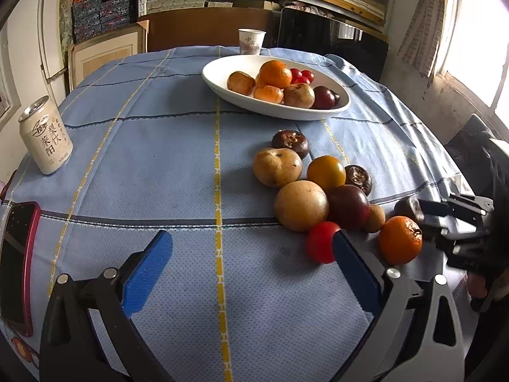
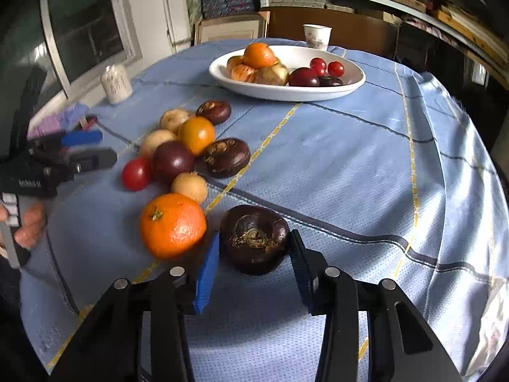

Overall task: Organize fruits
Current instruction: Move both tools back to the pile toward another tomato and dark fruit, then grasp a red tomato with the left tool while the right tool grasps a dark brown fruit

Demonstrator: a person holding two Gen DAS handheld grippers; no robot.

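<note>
Two blue pads frame my left wrist view, and they stand wide apart with only bare blue tablecloth [image 1: 143, 165] between them: my left gripper [image 1: 251, 245] holds nothing. The right-hand pad's tip sits just beside a red tomato [image 1: 319, 245], which lies at the near end of a loose cluster of fruit: a big tan round fruit [image 1: 300, 205], a dark purple plum [image 1: 348, 205], and an orange [image 1: 399, 238] toward the right edge. Farther back the white bowl [image 1: 222, 89] already holds several fruits. This view alone shows the drink can [image 1: 46, 137] upright at the left and a red-cased phone [image 1: 17, 264] lying flat near the table edge. My right gripper [image 1: 416, 210] enters from the right, with a dark fruit at its tip, but I cannot tell from here how tight it is.

From my right wrist view the answer is clear. My right gripper [image 2: 254, 248] has its fingers drawn in around a dark brown water chestnut [image 2: 254, 238] that rests on the cloth; both pads look to touch its sides. The orange [image 2: 173, 226] lies just to the left of the left pad. Beyond it the cluster runs on toward the bowl [image 2: 318, 95], and a paper cup [image 2: 316, 36] stands behind. At the left edge my left gripper [image 2: 95, 146] hangs with its fingers spread, and my hand [image 2: 30, 226] shows below it.
</note>
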